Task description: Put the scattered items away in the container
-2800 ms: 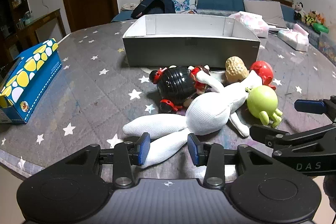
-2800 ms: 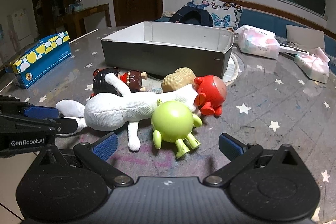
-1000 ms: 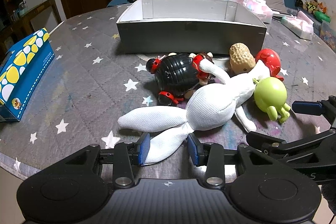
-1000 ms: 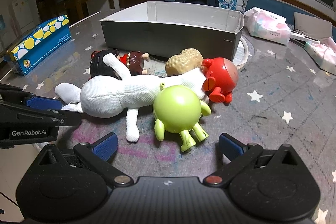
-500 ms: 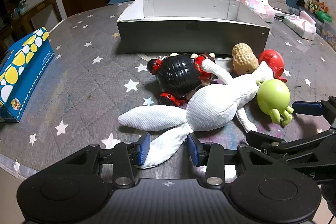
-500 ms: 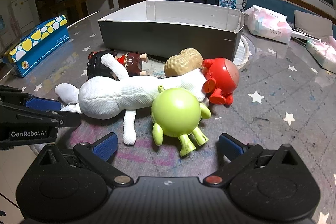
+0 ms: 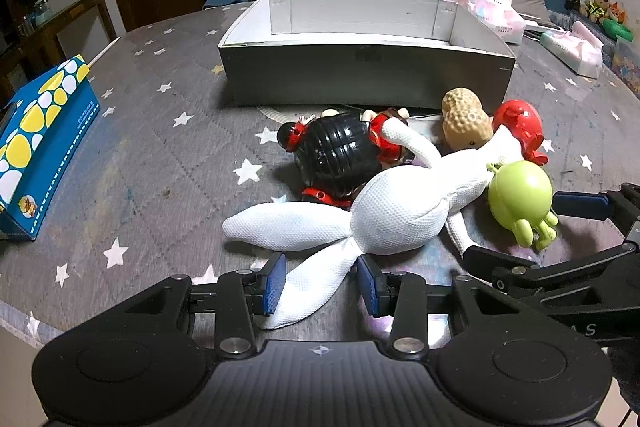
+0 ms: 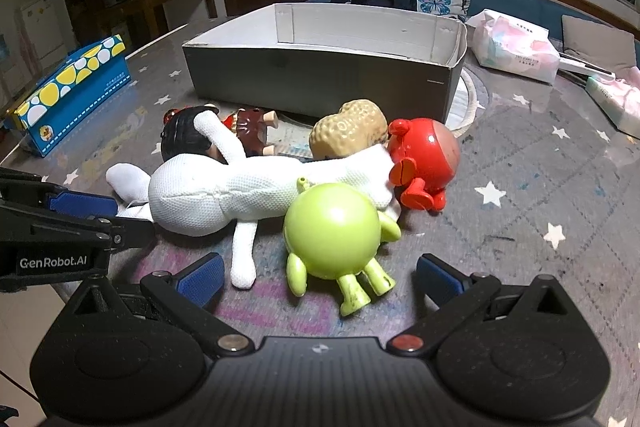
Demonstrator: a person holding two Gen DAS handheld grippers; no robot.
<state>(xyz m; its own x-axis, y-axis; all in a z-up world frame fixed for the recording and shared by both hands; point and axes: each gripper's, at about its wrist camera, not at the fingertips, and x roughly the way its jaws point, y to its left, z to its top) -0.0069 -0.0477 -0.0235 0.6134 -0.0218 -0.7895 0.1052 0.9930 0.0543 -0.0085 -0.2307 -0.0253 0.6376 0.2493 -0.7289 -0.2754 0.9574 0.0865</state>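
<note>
A white plush rabbit (image 7: 396, 215) lies on the table among a black-haired doll (image 7: 340, 151), a peanut toy (image 7: 466, 119), a red toy (image 7: 518, 127) and a green round toy (image 7: 520, 195). My left gripper (image 7: 320, 285) is open with one rabbit ear between its pads, not squeezed. My right gripper (image 8: 316, 277) is wide open, straddling the legs of the green toy (image 8: 332, 231); the rabbit (image 8: 224, 191) lies to its left. The grey open box (image 7: 364, 67) stands behind the toys and looks empty; it also shows in the right wrist view (image 8: 320, 71).
A blue and yellow tissue box (image 7: 36, 143) sits at the table's left edge. Pink tissue packs (image 8: 516, 47) lie at the back right. The star-patterned tablecloth (image 7: 160, 163) covers the table. A sofa with cushions stands behind.
Both grippers have edged forward toward the toys. The rabbit ear sits deeper between the left pads, and the green toy is closer to the right gripper. The jaws have kept their openings.
</note>
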